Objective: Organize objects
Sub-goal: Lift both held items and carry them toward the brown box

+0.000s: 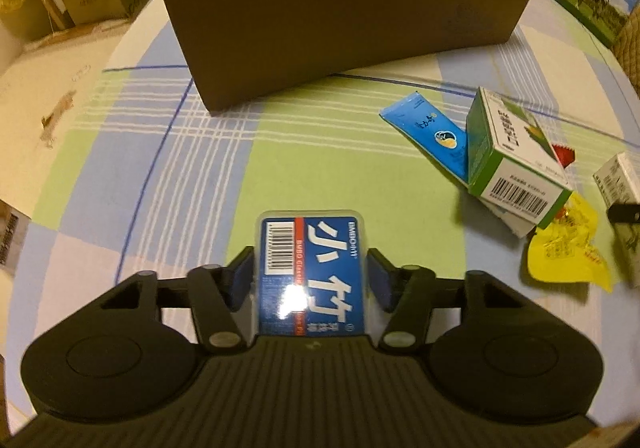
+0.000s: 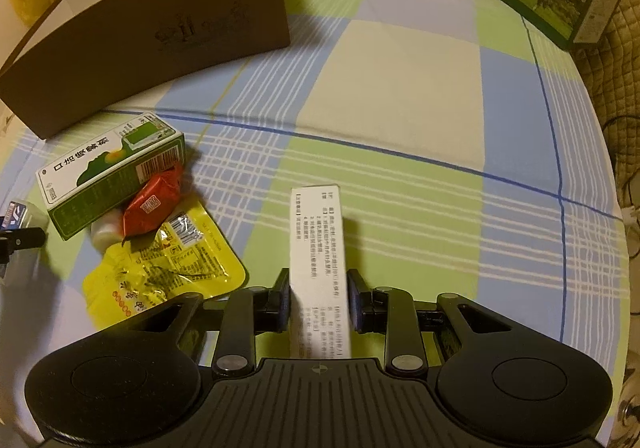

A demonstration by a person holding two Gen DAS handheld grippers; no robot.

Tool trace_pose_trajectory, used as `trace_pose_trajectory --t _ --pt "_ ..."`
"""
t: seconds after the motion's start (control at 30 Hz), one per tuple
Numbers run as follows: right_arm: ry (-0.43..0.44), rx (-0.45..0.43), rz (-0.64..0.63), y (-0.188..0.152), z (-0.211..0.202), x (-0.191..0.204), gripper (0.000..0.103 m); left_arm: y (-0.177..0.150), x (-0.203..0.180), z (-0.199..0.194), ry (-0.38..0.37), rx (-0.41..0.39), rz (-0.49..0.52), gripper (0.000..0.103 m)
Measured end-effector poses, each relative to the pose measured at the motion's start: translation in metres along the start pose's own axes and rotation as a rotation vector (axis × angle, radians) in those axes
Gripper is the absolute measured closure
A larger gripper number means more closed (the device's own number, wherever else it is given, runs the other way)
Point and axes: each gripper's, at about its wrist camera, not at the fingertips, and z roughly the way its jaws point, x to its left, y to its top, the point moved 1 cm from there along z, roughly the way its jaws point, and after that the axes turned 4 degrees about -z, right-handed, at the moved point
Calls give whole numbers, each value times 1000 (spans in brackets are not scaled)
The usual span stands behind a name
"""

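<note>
A table (image 2: 400, 59) covered in a green, blue and cream checked cloth carries a big brown cardboard box (image 1: 340, 15), a blue flat packet (image 1: 424, 129), a green-and-white carton (image 2: 112, 171), a red wrapped sweet (image 2: 150, 207) and a yellow foil pouch (image 2: 168, 268).

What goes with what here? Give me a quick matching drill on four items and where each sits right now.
Items:
1. blue card pack
2. white printed box
3. red wrapper
4. blue sachet

Places:
A. tucked under the green box's left side
B. between the right gripper's fingers
C. between the green box and the yellow pouch
D. between the left gripper's fingers

Pairs: 1-D, 2-B, 3-C, 4-A
</note>
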Motion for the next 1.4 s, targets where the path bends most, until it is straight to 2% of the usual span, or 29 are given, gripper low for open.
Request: trace_pose_trajectory --t 0.6,1.0,1.4 --pt "27 -2 -2 -11 -5 5 79 -8 2 -6 1 15 -6 51" --pt "74 -1 32 -23 -16 1 80 -18 2 -14 -18 27 -8 51" --pt "119 -94 30 -3 -52 3 80 0 1 -50 -50 -62 -13 51"
